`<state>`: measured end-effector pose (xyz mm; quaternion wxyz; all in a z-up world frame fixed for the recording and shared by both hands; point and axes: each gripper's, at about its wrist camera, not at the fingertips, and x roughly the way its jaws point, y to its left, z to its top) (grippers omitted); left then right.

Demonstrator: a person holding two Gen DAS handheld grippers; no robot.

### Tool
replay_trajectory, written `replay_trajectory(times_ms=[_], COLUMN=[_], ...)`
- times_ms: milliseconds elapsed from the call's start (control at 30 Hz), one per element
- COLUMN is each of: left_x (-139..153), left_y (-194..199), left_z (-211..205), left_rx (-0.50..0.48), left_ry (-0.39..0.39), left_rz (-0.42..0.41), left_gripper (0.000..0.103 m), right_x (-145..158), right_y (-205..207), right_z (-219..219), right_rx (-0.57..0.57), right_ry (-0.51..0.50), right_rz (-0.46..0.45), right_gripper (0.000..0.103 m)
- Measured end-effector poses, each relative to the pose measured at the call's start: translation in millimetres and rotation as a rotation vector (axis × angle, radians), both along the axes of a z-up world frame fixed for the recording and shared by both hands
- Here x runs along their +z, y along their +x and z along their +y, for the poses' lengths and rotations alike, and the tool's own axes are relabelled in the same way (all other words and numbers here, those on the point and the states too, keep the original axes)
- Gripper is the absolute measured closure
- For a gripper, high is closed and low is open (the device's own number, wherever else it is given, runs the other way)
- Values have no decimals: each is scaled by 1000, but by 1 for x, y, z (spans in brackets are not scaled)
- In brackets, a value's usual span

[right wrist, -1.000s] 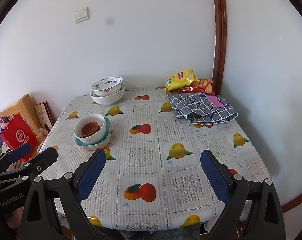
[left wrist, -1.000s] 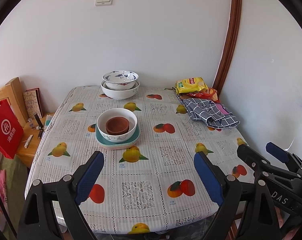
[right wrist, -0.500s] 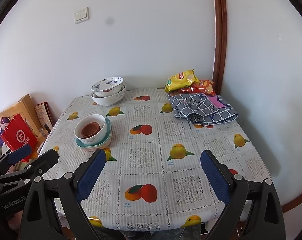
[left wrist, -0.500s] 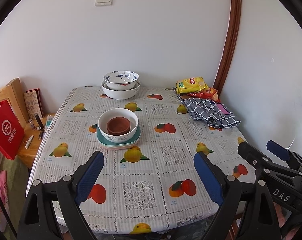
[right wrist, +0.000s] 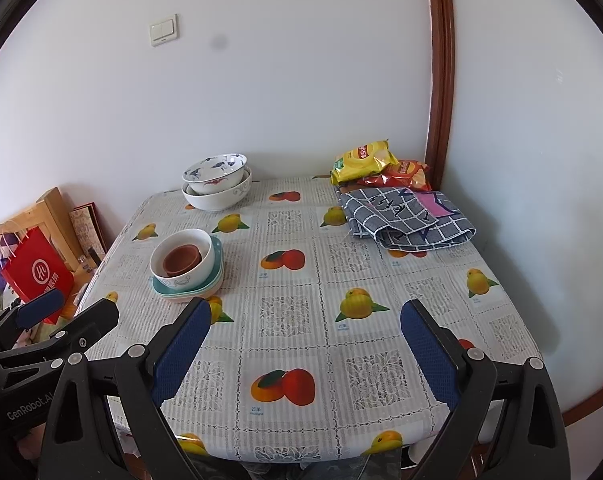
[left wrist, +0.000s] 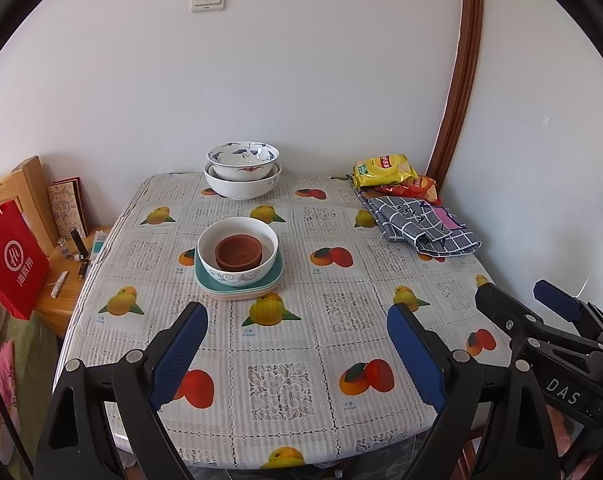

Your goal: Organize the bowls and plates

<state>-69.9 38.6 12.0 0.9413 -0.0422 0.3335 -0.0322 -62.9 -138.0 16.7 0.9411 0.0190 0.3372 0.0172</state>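
On the bench (left wrist: 301,392), the teal plates (left wrist: 205,280) carry a white bowl (left wrist: 237,258) with a brown bowl (left wrist: 238,252) nested inside. Beyond those plates, near the wall, two more bowls (left wrist: 242,168) sit stacked. Nearer than the plates, the left hand-held gripper (left wrist: 297,344) and right hand-held gripper (right wrist: 305,340) hang over the cloth, both released, jaws wide, grasping nothing.

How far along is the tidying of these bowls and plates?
Looks nearly done or just starting; hard to say. Two neat stacks already stand: a patterned bowl nested in a white bowl, and a brown bowl inside a white bowl on teal plates. Left gripper and right gripper are open, holding nothing. No loose dishes remain visible.
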Motion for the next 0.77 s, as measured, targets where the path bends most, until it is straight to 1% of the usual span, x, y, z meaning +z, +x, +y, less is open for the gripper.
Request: replay_trajectory(times_ms=[467, 667, 767], left_x=[-3, -8, -11], left_y=[2, 10, 16], left_z=[-1, 0, -1], left_rx=[6, 7, 2], left_ry=[12, 16, 35], left_rz=[2, 13, 17], left_gripper=[12, 12, 12], right_x=[1, -3, -4], right_y=[0, 5, 9], right_z=[0, -1, -1], right_rx=[-2, -10, -19], right_ry=[-4, -5, -19], right_rz=[0, 5, 4], right_gripper=[8, 8, 7])
